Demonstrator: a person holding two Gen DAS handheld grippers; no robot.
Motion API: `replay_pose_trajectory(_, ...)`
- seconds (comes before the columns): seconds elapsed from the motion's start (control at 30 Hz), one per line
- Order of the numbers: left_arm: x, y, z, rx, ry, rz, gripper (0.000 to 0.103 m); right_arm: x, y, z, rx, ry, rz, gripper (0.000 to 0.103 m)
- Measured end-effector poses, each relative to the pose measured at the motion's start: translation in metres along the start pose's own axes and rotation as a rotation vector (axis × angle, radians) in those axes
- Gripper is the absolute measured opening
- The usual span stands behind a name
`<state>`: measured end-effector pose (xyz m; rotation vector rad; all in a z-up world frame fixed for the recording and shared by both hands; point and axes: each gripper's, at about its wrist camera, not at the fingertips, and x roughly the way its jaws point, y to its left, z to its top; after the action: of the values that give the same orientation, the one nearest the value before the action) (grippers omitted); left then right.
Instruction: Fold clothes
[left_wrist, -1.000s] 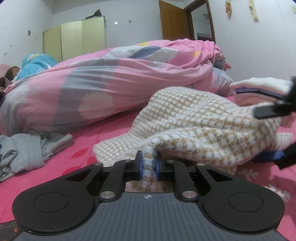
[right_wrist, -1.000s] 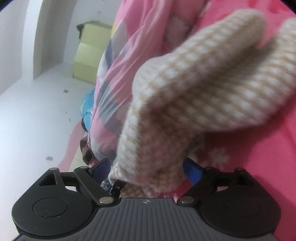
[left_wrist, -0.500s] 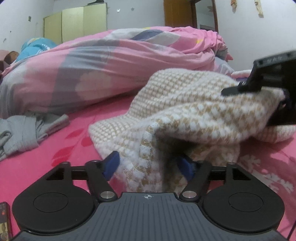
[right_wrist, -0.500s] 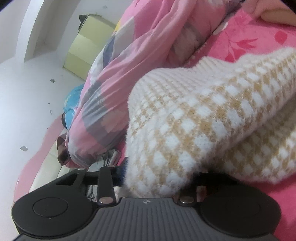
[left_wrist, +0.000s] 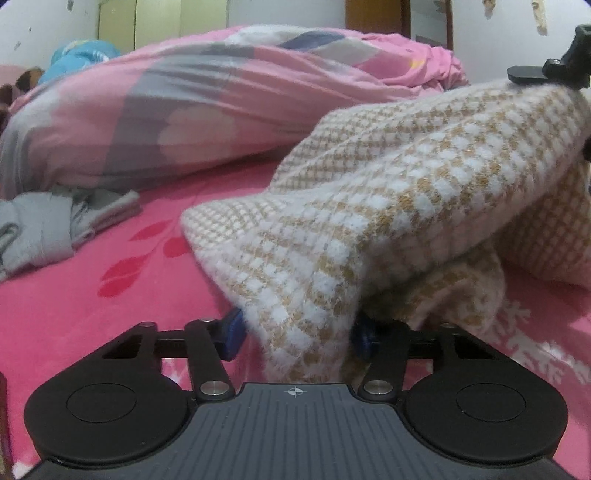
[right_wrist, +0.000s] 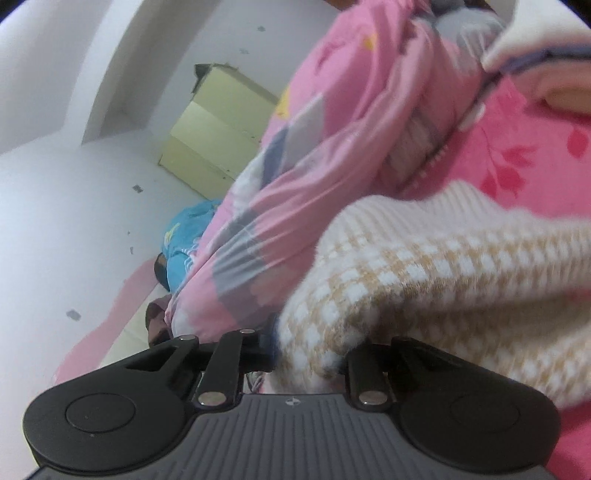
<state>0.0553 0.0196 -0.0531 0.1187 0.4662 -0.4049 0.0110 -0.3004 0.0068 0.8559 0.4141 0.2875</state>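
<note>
A beige-and-white checked knit sweater (left_wrist: 406, 184) lies bunched on the pink bed sheet (left_wrist: 129, 266). My left gripper (left_wrist: 295, 334) is open, its blue pads (left_wrist: 232, 332) spread wide with a sweater fold hanging loose between them. In the right wrist view my right gripper (right_wrist: 310, 354) is shut on a thick bunch of the sweater (right_wrist: 443, 266). That gripper's black body (left_wrist: 554, 70) shows at the left wrist view's upper right, holding that end of the sweater raised off the bed.
A rumpled pink and grey duvet (left_wrist: 203, 110) runs across the bed behind the sweater. A grey garment (left_wrist: 48, 229) lies crumpled at the left. A folded stack of clothes (right_wrist: 546, 55) sits beyond the sweater. A yellow wardrobe (left_wrist: 162, 22) stands at the back wall.
My left gripper let go of the sweater edge and opened wide. My right gripper closed from wide open onto the sweater and rose, lifting that end.
</note>
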Motion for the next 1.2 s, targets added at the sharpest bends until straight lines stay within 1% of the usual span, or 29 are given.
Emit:
replay_pose_trajectory(0.07,-0.01,-0.001,0.004,0.008,-0.032,-0.009,0.029,-0.004,0.004,-0.001,-0.017,-0.01,-0.003,0.02)
replay_pose_trajectory(0.17,-0.025,-0.003,0.01,0.021,-0.079,-0.024,0.024,-0.012,0.007,-0.001,-0.023,-0.03,-0.002,0.019)
replay_pose_trajectory(0.4,-0.059,-0.007,0.024,0.049,-0.189,-0.057,0.021,-0.043,0.013,0.004,-0.041,-0.099,0.017,0.019)
replay_pose_trajectory(0.5,-0.085,-0.006,0.038,0.06,-0.252,-0.095,0.021,-0.062,0.02,0.008,-0.062,-0.128,0.032,0.018)
replay_pose_trajectory(0.57,-0.102,-0.009,0.045,0.085,-0.29,-0.117,0.021,-0.075,0.027,0.011,-0.085,-0.148,0.043,0.018)
replay_pose_trajectory(0.73,-0.133,-0.008,0.064,0.067,-0.342,-0.212,0.021,-0.105,0.05,0.02,-0.16,-0.179,0.07,0.018)
replay_pose_trajectory(0.8,-0.144,-0.008,0.072,0.068,-0.37,-0.231,0.021,-0.115,0.061,0.024,-0.195,-0.184,0.08,0.018)
replay_pose_trajectory(0.87,-0.158,-0.008,0.08,0.074,-0.403,-0.245,0.021,-0.126,0.073,0.029,-0.227,-0.179,0.091,0.018)
replay_pose_trajectory(1.0,-0.184,-0.001,0.093,0.068,-0.447,-0.304,0.021,-0.143,0.092,0.041,-0.231,-0.127,0.134,0.018)
replay_pose_trajectory(1.1,-0.199,0.012,0.104,0.013,-0.455,-0.404,0.021,-0.155,0.104,0.05,-0.247,-0.087,0.173,0.018)
replay_pose_trajectory(1.17,-0.2,0.024,0.11,-0.036,-0.443,-0.466,0.021,-0.161,0.11,0.055,-0.247,-0.057,0.202,0.018)
replay_pose_trajectory(1.2,-0.197,0.027,0.112,-0.05,-0.434,-0.481,0.021,-0.162,0.112,0.058,-0.244,-0.043,0.213,0.018)
